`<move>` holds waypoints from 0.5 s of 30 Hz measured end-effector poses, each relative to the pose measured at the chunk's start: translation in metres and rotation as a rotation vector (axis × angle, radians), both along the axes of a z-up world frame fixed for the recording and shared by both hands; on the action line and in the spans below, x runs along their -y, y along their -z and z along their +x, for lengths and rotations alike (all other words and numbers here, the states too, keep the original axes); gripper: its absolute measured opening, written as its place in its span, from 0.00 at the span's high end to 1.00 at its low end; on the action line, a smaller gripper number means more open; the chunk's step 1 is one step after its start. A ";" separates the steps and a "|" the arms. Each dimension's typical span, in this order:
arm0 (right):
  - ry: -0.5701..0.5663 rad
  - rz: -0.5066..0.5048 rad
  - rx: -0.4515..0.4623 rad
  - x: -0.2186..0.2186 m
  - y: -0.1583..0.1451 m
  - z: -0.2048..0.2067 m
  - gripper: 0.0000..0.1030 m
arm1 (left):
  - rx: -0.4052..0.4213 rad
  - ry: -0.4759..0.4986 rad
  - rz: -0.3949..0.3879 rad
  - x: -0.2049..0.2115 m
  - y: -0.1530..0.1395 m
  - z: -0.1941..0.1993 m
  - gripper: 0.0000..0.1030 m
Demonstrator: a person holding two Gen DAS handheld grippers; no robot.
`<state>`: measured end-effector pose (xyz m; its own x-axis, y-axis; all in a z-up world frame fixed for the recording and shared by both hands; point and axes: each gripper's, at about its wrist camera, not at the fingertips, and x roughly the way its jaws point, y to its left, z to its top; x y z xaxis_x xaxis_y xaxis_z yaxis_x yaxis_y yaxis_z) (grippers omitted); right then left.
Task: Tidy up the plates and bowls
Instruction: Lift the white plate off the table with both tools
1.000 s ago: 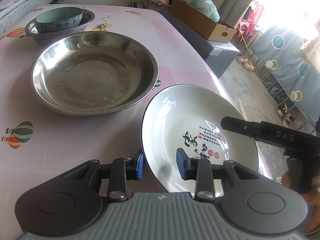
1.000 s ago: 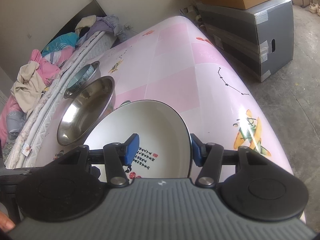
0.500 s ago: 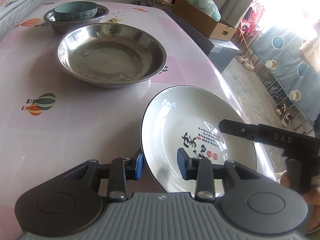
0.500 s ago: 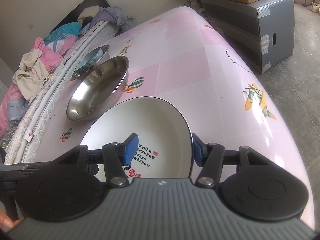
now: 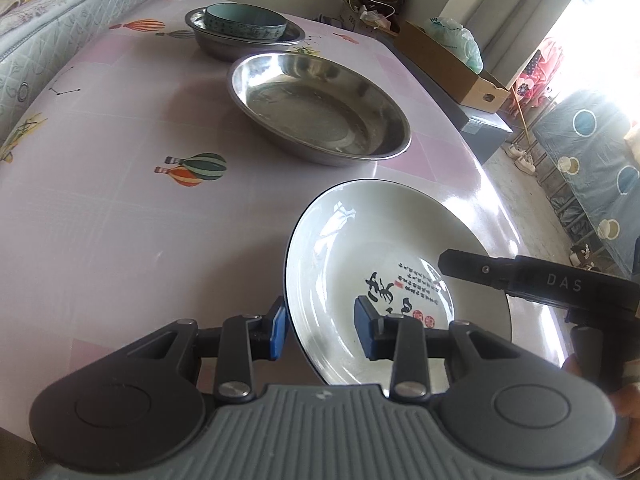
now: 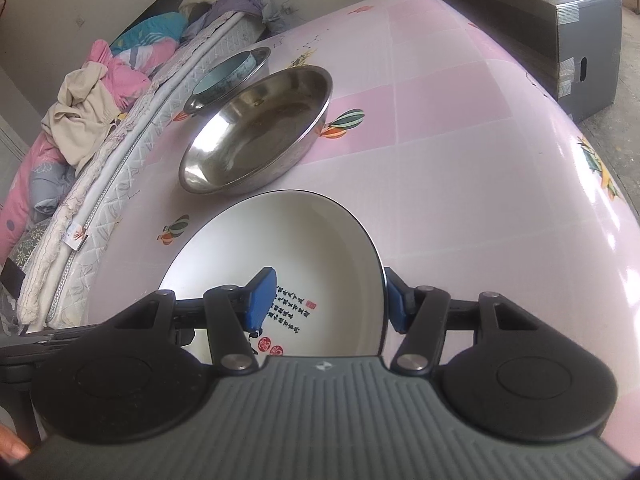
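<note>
Only the left wrist view shows the right gripper (image 5: 456, 266) reaching in; both it and the left gripper (image 5: 322, 330) clamp the white plate (image 5: 360, 248) (black rim, calligraphy inside) near the tabletop's (image 5: 120, 220) near edge, before the steel basin (image 5: 316, 108)

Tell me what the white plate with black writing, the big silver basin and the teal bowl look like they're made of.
White plate with black writing: likely glazed ceramic; glossy white with window glare, printed characters, dark rim line.
Big silver basin: probably stainless steel; mirror-like grey walls, thin rolled rim.
Teal bowl: seemingly glazed ceramic, thick wall with a patterned band outside; melamine can't be ruled out.
</note>
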<state>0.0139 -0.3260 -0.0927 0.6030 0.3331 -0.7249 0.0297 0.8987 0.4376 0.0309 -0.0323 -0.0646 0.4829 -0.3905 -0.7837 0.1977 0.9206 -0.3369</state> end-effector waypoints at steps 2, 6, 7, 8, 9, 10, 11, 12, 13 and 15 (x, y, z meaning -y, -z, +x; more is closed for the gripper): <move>-0.016 0.000 -0.001 -0.010 -0.001 0.001 0.45 | 0.000 -0.022 -0.002 -0.009 -0.001 -0.002 0.66; -0.043 0.001 -0.002 -0.024 -0.003 0.002 0.45 | 0.004 -0.055 -0.006 -0.022 -0.002 -0.004 0.65; -0.047 0.002 -0.002 -0.026 -0.003 0.002 0.45 | 0.006 -0.059 -0.006 -0.023 -0.003 -0.005 0.65; -0.050 0.003 -0.002 -0.027 -0.003 0.002 0.45 | 0.007 -0.062 -0.006 -0.024 -0.003 -0.005 0.65; -0.050 0.003 -0.002 -0.028 -0.004 0.002 0.45 | 0.008 -0.062 -0.006 -0.024 -0.004 -0.005 0.65; -0.049 0.002 -0.002 -0.028 -0.004 0.002 0.45 | 0.009 -0.061 -0.005 -0.024 -0.004 -0.006 0.64; -0.047 0.002 -0.003 -0.028 -0.004 0.001 0.45 | 0.012 -0.058 -0.002 -0.023 -0.004 -0.006 0.63; -0.044 0.005 -0.002 -0.027 -0.004 0.001 0.45 | 0.014 -0.055 0.002 -0.022 -0.004 -0.006 0.62; -0.041 0.010 -0.003 -0.026 -0.004 0.001 0.45 | 0.016 -0.053 0.007 -0.021 -0.004 -0.007 0.62; -0.038 0.014 -0.003 -0.024 -0.004 0.000 0.45 | 0.018 -0.049 0.014 -0.020 -0.004 -0.007 0.60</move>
<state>0.0140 -0.3020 -0.0891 0.5874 0.3659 -0.7219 -0.0031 0.8930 0.4501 0.0242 -0.0126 -0.0605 0.5157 -0.3554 -0.7796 0.1582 0.9338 -0.3210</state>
